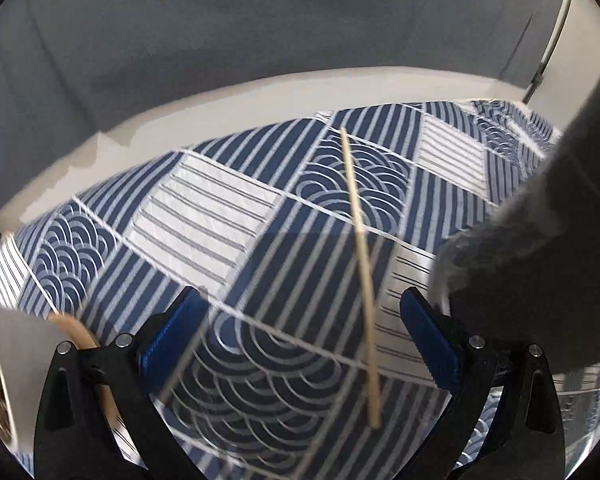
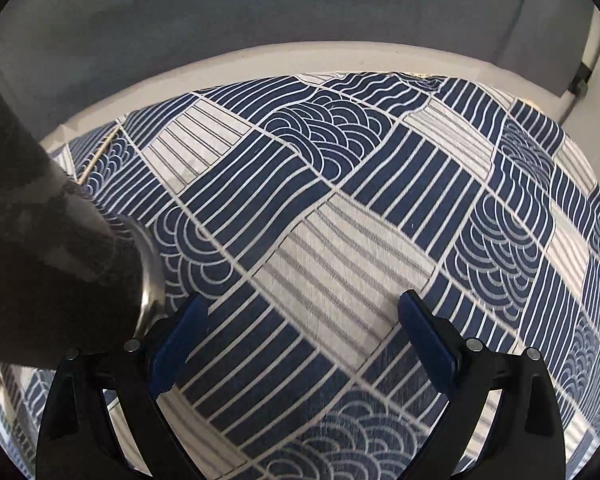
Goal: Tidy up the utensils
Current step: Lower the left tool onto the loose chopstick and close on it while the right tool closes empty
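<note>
In the left wrist view, at the far left edge, a white sheet-like thing (image 1: 8, 364) stands beside a tan wooden ring (image 1: 85, 336) that is partly hidden behind the left finger of the left tongs (image 1: 302, 344). What the ring belongs to cannot be told. These tongs are spread wide apart with nothing between their blue pads (image 1: 170, 340), hanging over the blue and white cloth (image 1: 220, 216) that covers the bench. Just right of the middle of the gap lies a chopstick (image 1: 360, 264), a thin pale wooden stick flat on the cloth, running from the far wave patch toward the camera and ending between the fingers, nearer the right one. It touches neither pad. A faint, see-through streak to its left may be a blurred second stick; that cannot be told. To the right, a dark grey sleeve-like shape (image 1: 540, 248) fills the edge, with a pale shiny rim below it.

In the right wrist view, the same dark grey shape (image 2: 40, 264) takes up the left side, ending in a metal rim (image 2: 150, 280) just beside the left finger. A thin pale stick (image 2: 98, 156) lies far off at the cloth's left edge. The right tongs (image 2: 304, 340) are also wide apart and empty over the cloth (image 2: 340, 240). A white wall (image 2: 300, 56) curves behind the bench.
</note>
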`<state>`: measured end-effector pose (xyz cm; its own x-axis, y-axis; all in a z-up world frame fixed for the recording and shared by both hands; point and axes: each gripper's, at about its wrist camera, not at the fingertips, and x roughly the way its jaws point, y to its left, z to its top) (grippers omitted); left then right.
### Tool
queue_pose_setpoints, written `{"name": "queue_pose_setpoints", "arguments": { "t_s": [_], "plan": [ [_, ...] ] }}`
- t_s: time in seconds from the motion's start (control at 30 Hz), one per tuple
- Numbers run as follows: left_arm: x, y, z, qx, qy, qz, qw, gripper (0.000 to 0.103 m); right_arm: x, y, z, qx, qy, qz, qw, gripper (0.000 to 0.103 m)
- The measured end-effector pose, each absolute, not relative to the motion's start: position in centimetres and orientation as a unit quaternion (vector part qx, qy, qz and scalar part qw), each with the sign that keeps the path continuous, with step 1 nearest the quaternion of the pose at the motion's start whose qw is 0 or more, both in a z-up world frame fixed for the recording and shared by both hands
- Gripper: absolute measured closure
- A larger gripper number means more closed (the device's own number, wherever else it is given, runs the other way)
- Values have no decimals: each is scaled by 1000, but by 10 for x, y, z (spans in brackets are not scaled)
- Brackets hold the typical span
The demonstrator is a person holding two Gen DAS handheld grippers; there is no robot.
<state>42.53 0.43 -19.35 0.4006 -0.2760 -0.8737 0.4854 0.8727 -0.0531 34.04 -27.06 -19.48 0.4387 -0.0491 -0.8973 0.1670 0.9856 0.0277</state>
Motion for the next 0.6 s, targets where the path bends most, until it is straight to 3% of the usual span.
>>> {"name": "queue_pose_setpoints", "arguments": {
  "t_s": [0.23, 0.3, 0.47, 0.6],
  "plan": [
    [442, -8, -200, 146, 493, -208, 832, 5, 361, -278, -195, 56, 535, -62, 841, 12],
    [440, -10, -201, 151, 488, -199, 836, 6, 362, -279, -192, 53, 530, -59, 845, 20],
    [436, -17, -201, 173, 480, -195, 837, 20, 361, -279, -180, 47, 525, -48, 848, 69],
    [436, -21, -200, 184, 482, -196, 834, 31, 359, -279, -177, 41, 528, -43, 847, 87]
  ]
}}
